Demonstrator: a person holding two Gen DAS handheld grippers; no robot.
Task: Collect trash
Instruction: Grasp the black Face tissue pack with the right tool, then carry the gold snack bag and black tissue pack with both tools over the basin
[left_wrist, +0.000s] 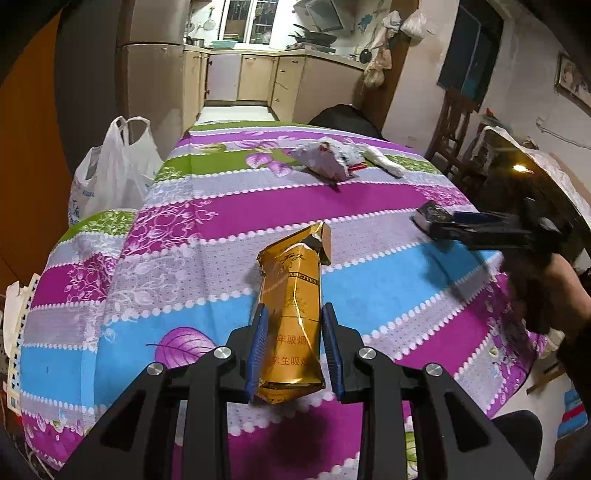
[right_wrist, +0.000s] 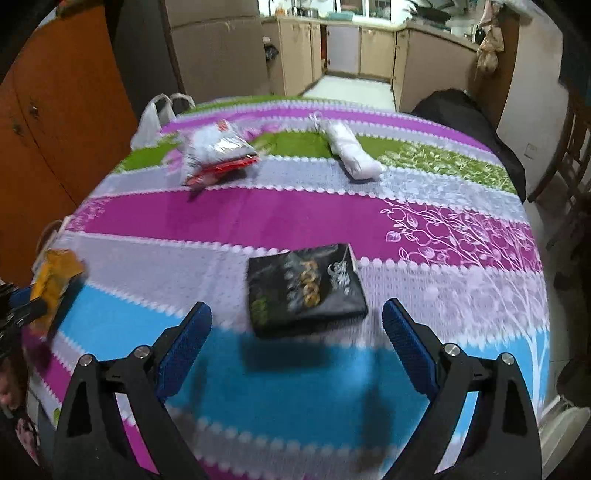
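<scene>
Left wrist view: only here the gold cigarette pack (left_wrist: 291, 317) reads sharply, and the white plastic bag (left_wrist: 110, 173) shows whole, hanging beside the table's far left edge.
Gold pack, look: crumpled foil-gold soft pack, top torn open and bent over, printed lettering on the front, standing upright above the striped tablecloth (left_wrist: 207, 236).
Left gripper (left_wrist: 295, 347): jaws narrow, blue pads pressed on both sides of the pack's lower half; it holds the pack.
Right gripper, from the left: right gripper (left_wrist: 439, 221) enters from the right edge, low over a dark packet (left_wrist: 430, 212); its opening cannot be judged here.
Right wrist view: only here the black packet (right_wrist: 304, 288) shows its face, dark wrapper with gold rings and white print, lying flat on the cloth's grey and blue stripes.
Right gripper (right_wrist: 295, 328): jaws spread wide, one blue pad on each side of the packet, apart from it; holds nothing.
Far items: a white-and-red crumpled wrapper (right_wrist: 214, 151) and a white rolled bundle (right_wrist: 351, 151) lie well apart near the far edge.
Blur: the gold pack (right_wrist: 55, 280) appears at the left edge, smeared.
</scene>
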